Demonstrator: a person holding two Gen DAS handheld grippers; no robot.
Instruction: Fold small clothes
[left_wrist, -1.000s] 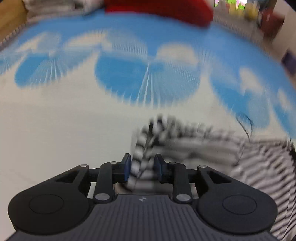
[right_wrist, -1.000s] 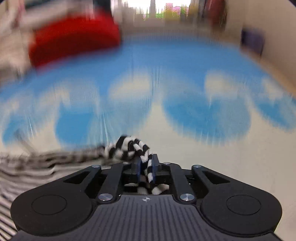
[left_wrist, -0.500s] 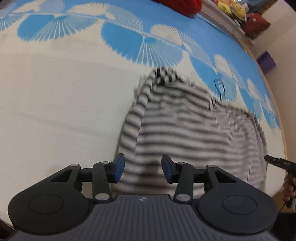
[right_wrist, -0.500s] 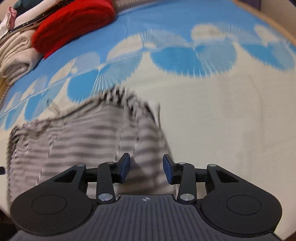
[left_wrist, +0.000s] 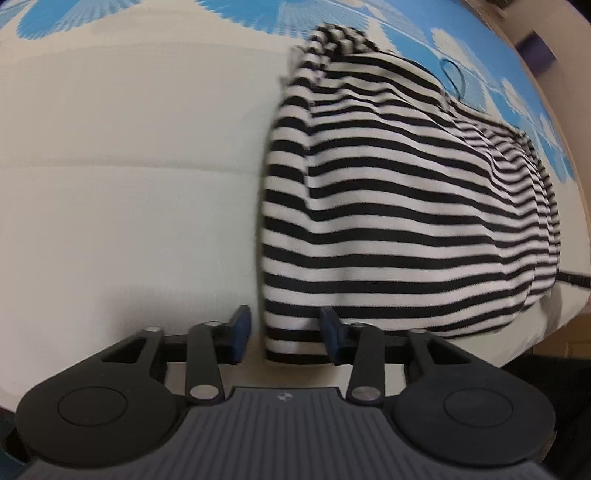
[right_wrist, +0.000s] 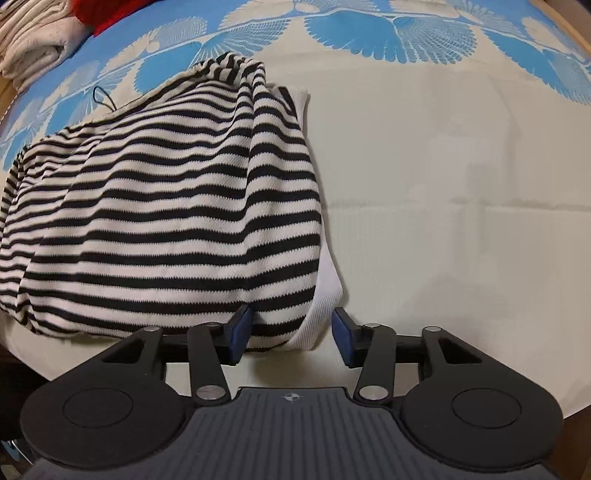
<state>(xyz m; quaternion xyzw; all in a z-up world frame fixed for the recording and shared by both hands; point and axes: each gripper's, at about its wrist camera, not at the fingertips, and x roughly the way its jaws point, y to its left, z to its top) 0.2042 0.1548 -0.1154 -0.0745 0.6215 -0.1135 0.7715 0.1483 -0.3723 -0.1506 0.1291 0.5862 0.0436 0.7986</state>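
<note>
A black-and-white striped garment (left_wrist: 399, 206) lies spread on the cream and blue patterned surface (left_wrist: 129, 184). It also shows in the right wrist view (right_wrist: 166, 214), with a white ribbed edge (right_wrist: 325, 280) along its right side. My left gripper (left_wrist: 284, 339) is open, its blue pads on either side of the garment's near left corner. My right gripper (right_wrist: 291, 339) is open around the garment's near right corner. Neither gripper holds the cloth.
Folded cream clothes (right_wrist: 33, 40) and a red item (right_wrist: 99, 14) lie at the far left in the right wrist view. A thin dark loop (left_wrist: 452, 79) lies beyond the garment. The surface's near edge runs just under both grippers.
A second ago both grippers were shut on the garment and held it up. They have since opened, the garment has dropped flat, and both grippers have drawn back to its near corners.
</note>
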